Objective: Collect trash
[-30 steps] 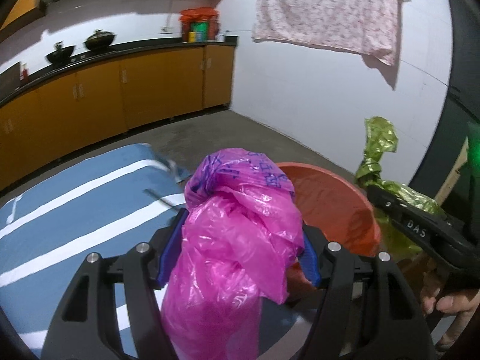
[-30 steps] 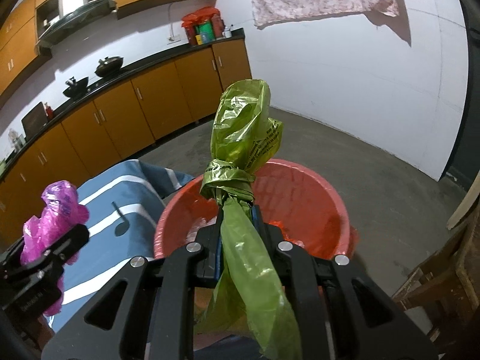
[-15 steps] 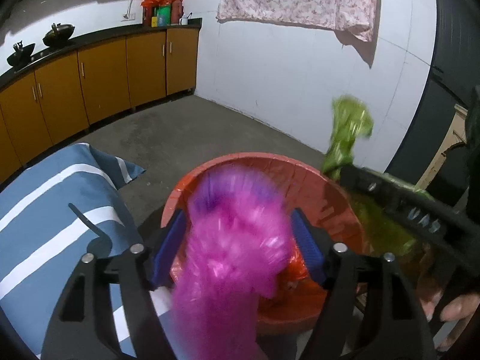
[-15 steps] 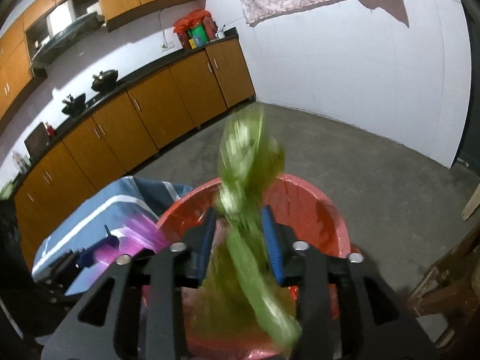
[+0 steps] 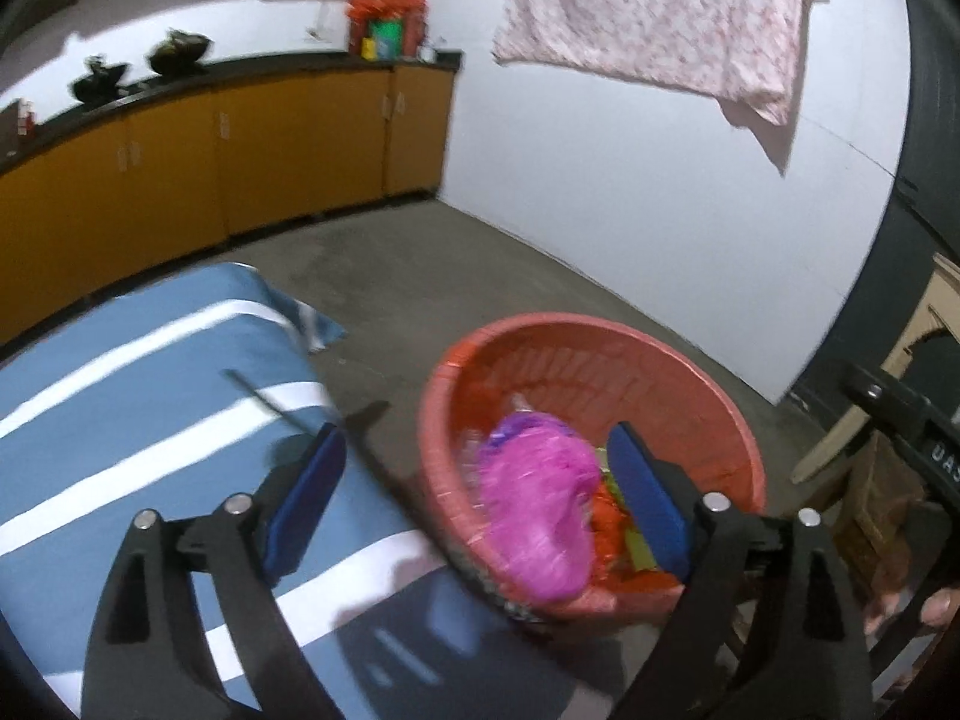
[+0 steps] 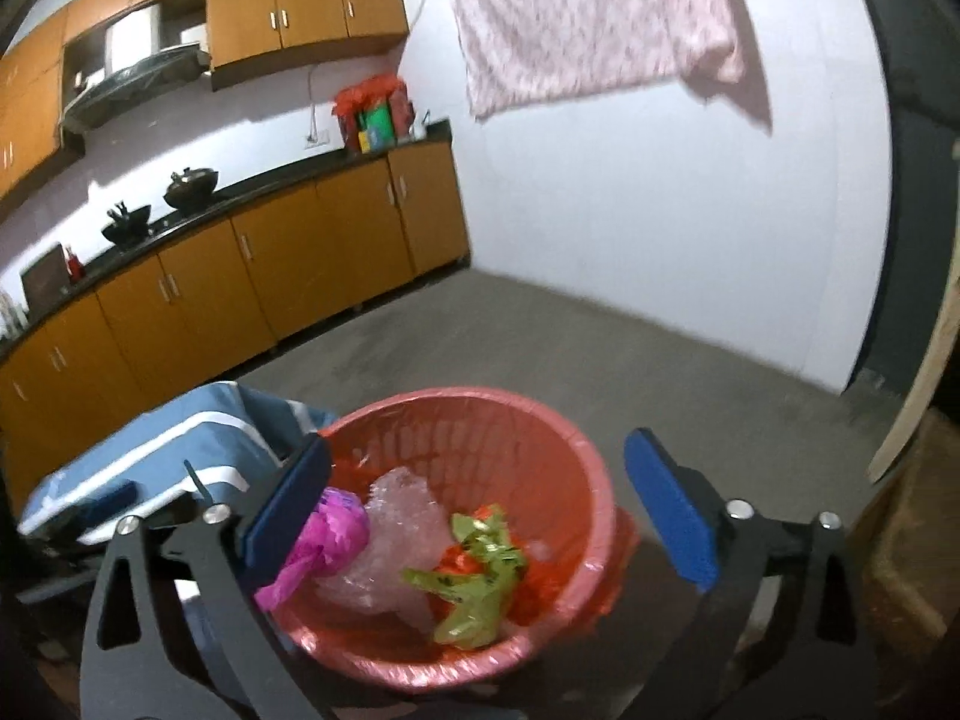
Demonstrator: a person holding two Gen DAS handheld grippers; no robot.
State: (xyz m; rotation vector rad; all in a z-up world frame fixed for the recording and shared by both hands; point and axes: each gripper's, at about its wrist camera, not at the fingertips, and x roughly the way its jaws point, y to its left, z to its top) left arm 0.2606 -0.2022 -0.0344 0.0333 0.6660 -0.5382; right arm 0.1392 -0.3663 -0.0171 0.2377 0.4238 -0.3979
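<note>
left gripper point(image 5: 477, 492): jaws spread wide, having just been opening; blue pads clear of everything, nothing pressed between them. the pink bag point(image 5: 537, 516) shows in the gap between the pads but is blurred and sits inside the red basket point(image 5: 708, 396), not touched by either pad

right gripper point(image 6: 477, 510): jaws spread wide as well, having just been opening; nothing between the pads. the green bag point(image 6: 474, 591) lies down in the basket point(image 6: 591, 480), free of the pads

basket contents, right wrist view: pink bag point(image 6: 318, 546) at 9 o'clock against the near-left wall, partly hidden behind the left pad of the right gripper; a crumpled clear plastic wrap point(image 6: 396, 540) at centre, touching the pink bag; green bag at about 5 o'clock of the wrap, lying on orange-red scraps. the basket carries a thin reddish liner folded over its rim

basket stands on the grey floor point(image 6: 510, 342), just beside a blue cloth with white stripes point(image 5: 120, 420), which is at 9 o'clock of it in both views

left wrist view: part of the right gripper's black body point(image 5: 912, 420) enters at 3 o'clock; fingertips of a hand point(image 5: 936, 603) show beneath it at the edge

background: orange cabinets point(image 6: 252, 276) under a dark counter from 9 to 12 o'clock, two dark pots point(image 6: 192, 183) on it; a pink patterned cloth point(image 6: 576, 18) hangs on the white wall at 1 o'clock
</note>
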